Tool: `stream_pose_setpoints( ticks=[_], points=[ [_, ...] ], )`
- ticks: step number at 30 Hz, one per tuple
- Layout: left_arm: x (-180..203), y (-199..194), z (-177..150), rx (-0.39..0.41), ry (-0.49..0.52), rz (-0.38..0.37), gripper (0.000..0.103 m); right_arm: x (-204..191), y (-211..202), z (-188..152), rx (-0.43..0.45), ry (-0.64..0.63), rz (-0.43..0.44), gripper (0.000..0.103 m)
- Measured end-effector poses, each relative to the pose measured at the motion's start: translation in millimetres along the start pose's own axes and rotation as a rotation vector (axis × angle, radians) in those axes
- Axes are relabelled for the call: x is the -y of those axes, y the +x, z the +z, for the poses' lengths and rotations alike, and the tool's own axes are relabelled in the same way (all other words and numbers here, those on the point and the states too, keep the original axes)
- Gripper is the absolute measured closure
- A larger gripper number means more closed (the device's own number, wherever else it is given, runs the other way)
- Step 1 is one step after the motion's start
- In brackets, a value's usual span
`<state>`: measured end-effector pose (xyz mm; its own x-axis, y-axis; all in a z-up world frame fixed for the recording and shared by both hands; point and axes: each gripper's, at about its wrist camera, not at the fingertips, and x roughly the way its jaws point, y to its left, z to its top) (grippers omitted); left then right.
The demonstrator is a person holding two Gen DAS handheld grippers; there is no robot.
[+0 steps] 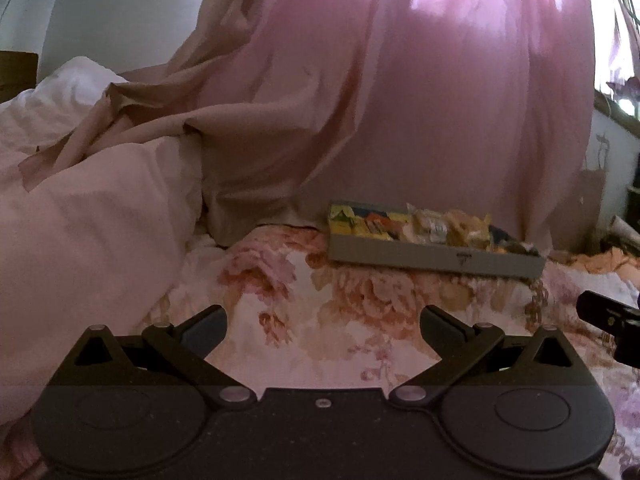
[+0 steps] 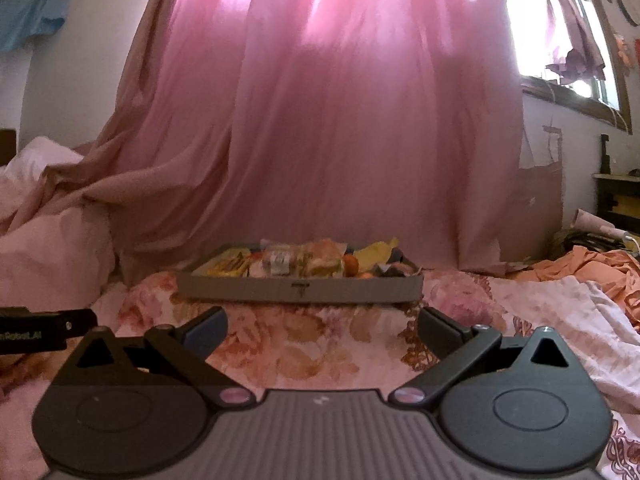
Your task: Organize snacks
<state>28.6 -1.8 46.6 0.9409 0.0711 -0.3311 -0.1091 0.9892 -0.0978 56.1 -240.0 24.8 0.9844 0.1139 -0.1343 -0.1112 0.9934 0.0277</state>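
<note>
A shallow grey box point(image 1: 432, 258) holding several wrapped snacks point(image 1: 432, 228) lies on the floral bedsheet point(image 1: 320, 312), ahead and to the right in the left wrist view. In the right wrist view the same box point(image 2: 300, 290) sits straight ahead, with yellow, clear and orange snack packs point(image 2: 296, 262) in it. My left gripper point(image 1: 323, 320) is open and empty, low over the sheet, well short of the box. My right gripper point(image 2: 323, 322) is open and empty, just in front of the box's near wall.
A pink curtain point(image 2: 340, 120) hangs behind the box. A white duvet point(image 1: 80, 220) is piled at the left. Orange and white cloths point(image 2: 592, 272) lie crumpled at the right. The other gripper shows at the edge of each view point(image 1: 612, 320) point(image 2: 40, 334).
</note>
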Motion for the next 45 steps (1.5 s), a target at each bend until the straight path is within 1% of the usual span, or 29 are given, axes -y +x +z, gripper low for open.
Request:
stream_pose_setpoints(
  ticks=[5, 8, 15, 22, 27, 34, 45],
  points=[
    [0, 3, -9, 0.001, 0.024, -0.001, 0.001, -3, 1, -9, -0.02, -0.004, 0.007, 0.0],
    [0, 5, -16, 0.0, 0.036, 0.001, 0.001, -3, 5, -13, -0.031, -0.007, -0.004, 0.0],
    [-1, 13, -29, -0.042, 0.052, 0.004, 0.001, 0, 15, -21, -0.059, 0.01, -0.029, 0.0],
    [-2, 14, -29, -0.038, 0.047, 0.004, 0.001, -3, 18, -28, -0.079, 0.001, -0.025, 0.0],
    [-1, 13, -29, -0.036, 0.046, 0.004, 0.001, -6, 17, -31, -0.072, -0.012, -0.018, 0.0],
    [1, 14, -31, -0.049, 0.055, 0.007, 0.001, -11, 18, -37, -0.087, -0.033, -0.012, 0.0],
    [0, 14, -31, -0.049, 0.054, 0.006, 0.001, -13, 19, -38, -0.091, -0.044, 0.0, 0.0]
  ],
)
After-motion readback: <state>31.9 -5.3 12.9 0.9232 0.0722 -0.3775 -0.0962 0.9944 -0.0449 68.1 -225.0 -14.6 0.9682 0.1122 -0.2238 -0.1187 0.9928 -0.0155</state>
